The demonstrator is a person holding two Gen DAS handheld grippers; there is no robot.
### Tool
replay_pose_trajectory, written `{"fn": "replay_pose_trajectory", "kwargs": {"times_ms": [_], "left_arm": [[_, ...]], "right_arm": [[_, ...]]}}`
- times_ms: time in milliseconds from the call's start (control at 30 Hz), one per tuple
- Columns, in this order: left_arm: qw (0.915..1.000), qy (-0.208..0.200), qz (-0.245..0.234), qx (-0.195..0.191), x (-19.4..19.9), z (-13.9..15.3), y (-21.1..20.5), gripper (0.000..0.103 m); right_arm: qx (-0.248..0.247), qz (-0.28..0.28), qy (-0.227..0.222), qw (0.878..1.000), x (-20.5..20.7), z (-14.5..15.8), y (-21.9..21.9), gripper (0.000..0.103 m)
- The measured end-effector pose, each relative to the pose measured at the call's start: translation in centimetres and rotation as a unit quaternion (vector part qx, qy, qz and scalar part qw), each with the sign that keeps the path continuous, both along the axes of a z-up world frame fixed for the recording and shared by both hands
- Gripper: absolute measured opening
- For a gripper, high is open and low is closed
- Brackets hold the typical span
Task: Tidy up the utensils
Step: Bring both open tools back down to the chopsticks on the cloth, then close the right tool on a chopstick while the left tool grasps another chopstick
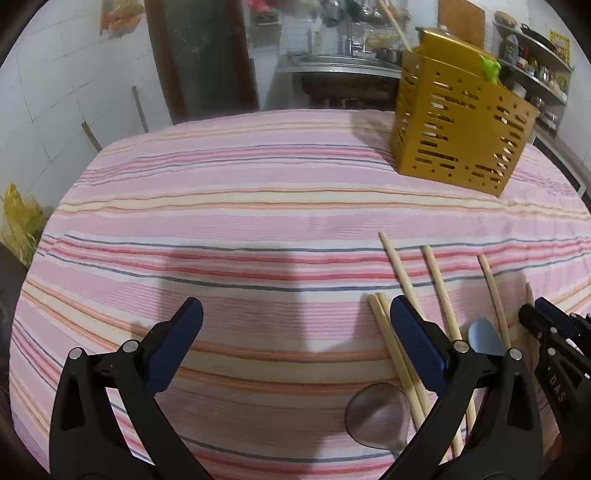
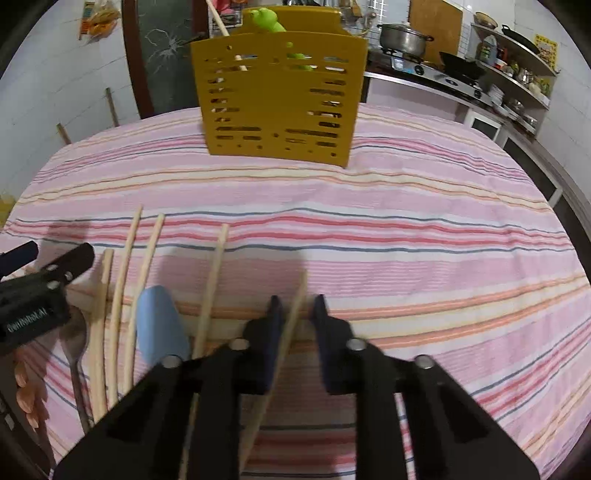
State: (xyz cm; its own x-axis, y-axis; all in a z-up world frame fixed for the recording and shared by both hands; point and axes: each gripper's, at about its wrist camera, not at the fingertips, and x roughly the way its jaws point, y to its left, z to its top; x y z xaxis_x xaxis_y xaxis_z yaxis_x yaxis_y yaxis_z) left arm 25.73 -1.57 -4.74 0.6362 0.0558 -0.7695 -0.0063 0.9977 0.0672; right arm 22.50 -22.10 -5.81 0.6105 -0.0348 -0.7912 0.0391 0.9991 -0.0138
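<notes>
While the left gripper (image 1: 295,317) hangs wide open over bare striped cloth (image 1: 258,192), the right gripper (image 2: 298,306) has its jaws drawn narrow around a single chopstick (image 2: 291,317), which runs up through the gap and ends just past the tips; whether the pads actually press on it cannot be told, as a sliver of space shows on the right side. Its long axis lies nearly along the fingers, tilted slightly rightward at the far end, which points toward the yellow holder (image 2: 280,99) standing well ahead of the jaws. Left of the right jaws, more chopsticks (image 2: 212,284) lie roughly parallel on the cloth, pointing away, with a blue spatula (image 2: 160,325) among them and a metal spoon (image 2: 74,347) further left, near the other gripper. Seen from the left wrist, a pair of chopsticks (image 1: 391,350) passes just inside and under the right-hand finger, and the spoon's bowl sits close beneath it. By the look of it the chopstick is light, stiff and smooth, apt to roll or pivot in a loose grip; a hold near its middle would likely keep it from swinging. Inside the holder, a wooden stick (image 2: 221,26) and a green utensil (image 2: 267,20) already stand upright.
</notes>
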Motion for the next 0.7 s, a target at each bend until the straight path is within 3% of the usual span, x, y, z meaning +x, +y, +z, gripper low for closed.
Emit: {"fn": "replay_pose_trajectory", "kwargs": {"times_ms": [533,700], "left_arm": [[0.9996,0.012,0.006,0.024,-1.2,-1.3,-1.3,0.092],[0.9988,0.014,-0.012,0.045,-1.7,-1.7,-2.8,0.08]], "right_arm": [[0.03,0.015,-0.008,0.999,0.3,0.0,-2.7,0.011],[0.03,0.015,-0.012,0.999,0.2,0.0,-2.8,0.011]]}}
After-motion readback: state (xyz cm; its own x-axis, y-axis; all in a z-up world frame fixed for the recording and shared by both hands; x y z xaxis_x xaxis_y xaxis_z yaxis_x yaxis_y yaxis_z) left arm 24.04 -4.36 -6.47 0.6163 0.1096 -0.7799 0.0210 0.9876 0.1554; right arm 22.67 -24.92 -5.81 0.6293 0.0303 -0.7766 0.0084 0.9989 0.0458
